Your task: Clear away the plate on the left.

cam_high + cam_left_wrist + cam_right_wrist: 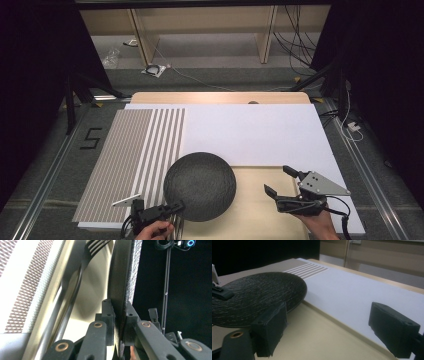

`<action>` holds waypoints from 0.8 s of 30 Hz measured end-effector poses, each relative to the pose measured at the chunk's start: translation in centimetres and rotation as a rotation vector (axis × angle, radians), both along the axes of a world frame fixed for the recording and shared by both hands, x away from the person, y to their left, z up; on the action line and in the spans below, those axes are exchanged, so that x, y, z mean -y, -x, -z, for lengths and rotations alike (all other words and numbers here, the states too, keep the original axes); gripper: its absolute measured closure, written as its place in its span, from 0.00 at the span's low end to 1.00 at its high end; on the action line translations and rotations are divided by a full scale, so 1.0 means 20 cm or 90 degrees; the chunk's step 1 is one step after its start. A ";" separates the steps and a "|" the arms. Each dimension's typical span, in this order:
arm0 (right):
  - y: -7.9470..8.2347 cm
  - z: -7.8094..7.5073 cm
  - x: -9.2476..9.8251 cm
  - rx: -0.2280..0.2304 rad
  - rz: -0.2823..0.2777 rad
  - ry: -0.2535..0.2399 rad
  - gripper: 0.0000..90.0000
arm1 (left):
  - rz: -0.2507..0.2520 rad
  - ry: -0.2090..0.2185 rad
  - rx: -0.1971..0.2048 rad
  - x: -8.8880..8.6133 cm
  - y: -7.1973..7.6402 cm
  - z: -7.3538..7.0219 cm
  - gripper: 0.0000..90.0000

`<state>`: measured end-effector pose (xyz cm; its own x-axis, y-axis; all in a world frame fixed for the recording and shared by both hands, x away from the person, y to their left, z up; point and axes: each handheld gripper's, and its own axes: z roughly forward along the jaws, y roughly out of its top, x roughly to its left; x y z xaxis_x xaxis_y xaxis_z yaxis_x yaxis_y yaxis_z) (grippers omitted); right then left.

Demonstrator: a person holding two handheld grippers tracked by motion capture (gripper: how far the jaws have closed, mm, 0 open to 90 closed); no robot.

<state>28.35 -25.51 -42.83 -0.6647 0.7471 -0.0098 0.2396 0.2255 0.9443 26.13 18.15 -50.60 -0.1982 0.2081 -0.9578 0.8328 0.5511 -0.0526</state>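
Two claws are in my hands, one in each. I am squeezing my left claw (176,206) almost all the way closed, and it is pinching the rim of one big black plate (200,186). In the left gripper view the thin edge of the plate (123,287) is sitting right between my two black jaws, and both pads (108,315) are pressing on it, one from each side. The plate is sticking out in front of this claw, round and bumpy on top. It is lying partly on the wooden table (255,210) and partly over the white sheet (255,132), and its far edge is near the striped mat (135,150).

I am holding my right claw (280,181) wide open. Nothing is between its jaws and they are touching nothing. In the right gripper view the plate (257,297) is lying just beyond my left-hand jaw, close to it but apart from it. The bare wooden table (317,332) is under the gap between my jaws, and the white sheet (352,292) is lying past them.

Counting now: one plate, one white sheet, one striped mat, one table, and two claws.
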 end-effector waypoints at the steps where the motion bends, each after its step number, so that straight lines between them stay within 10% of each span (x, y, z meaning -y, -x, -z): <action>1: 0.00 0.00 0.00 0.001 0.000 0.000 0.18 | 0.004 -0.001 0.001 0.01 0.00 0.00 0.92; 24: 0.00 0.00 0.00 0.001 0.001 -0.002 0.18 | 0.090 -0.023 -0.007 0.19 -0.03 0.01 0.92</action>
<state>28.42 -25.57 -42.86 -0.6639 0.7478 -0.0089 0.2379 0.2225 0.9454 26.64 14.41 -50.77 -0.1747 0.2686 -0.9473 0.9015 0.4306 -0.0441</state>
